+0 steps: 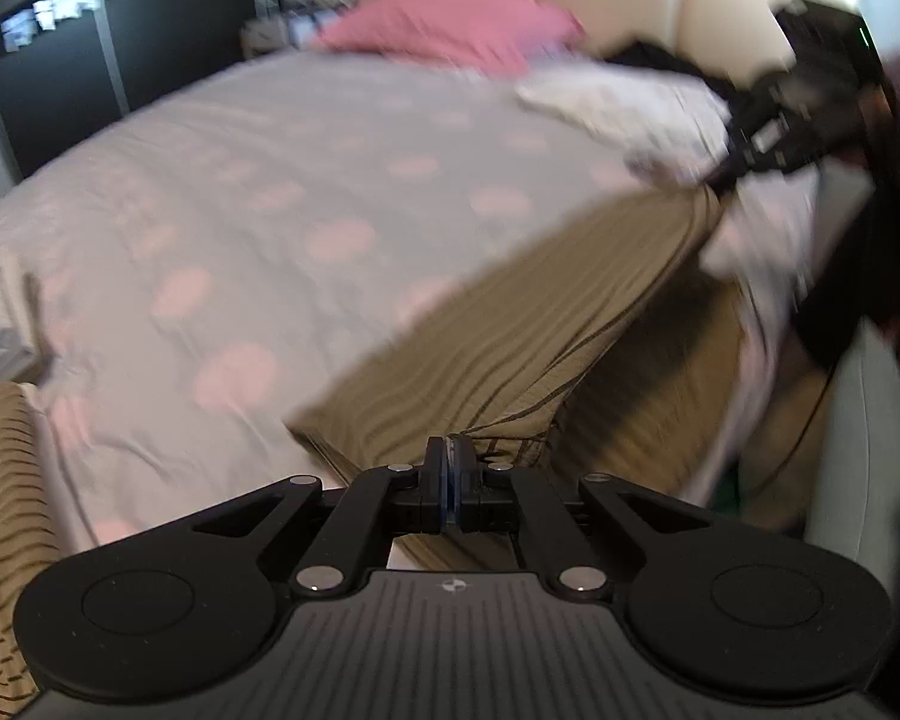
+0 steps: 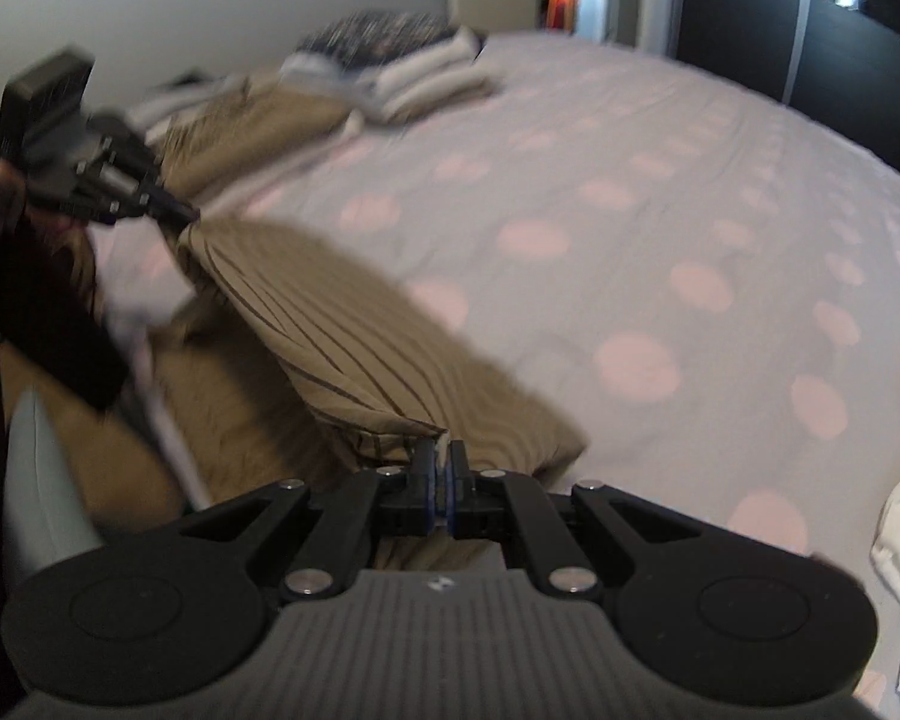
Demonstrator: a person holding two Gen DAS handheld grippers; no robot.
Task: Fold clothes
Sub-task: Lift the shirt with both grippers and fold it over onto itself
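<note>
No readable writing anywhere. Tan dark-striped garment point(image 1: 510, 324) is stretched over the bed's point(image 1: 240, 192) edge, left claw point(image 1: 451, 459) and right claw point(image 2: 442, 463) each clenched on a corner.

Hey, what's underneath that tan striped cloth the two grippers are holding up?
Under the tan striped cloth lies the grey bedspread with pink dots, with more tan fabric near the bed's edge. Whatever sits directly beneath the stretched cloth is hidden.

Tan dark-striped garment point(image 1: 510, 324), stretched taut diagonally from lower centre to upper right, hanging over the polka-dot bed's edge.
</note>
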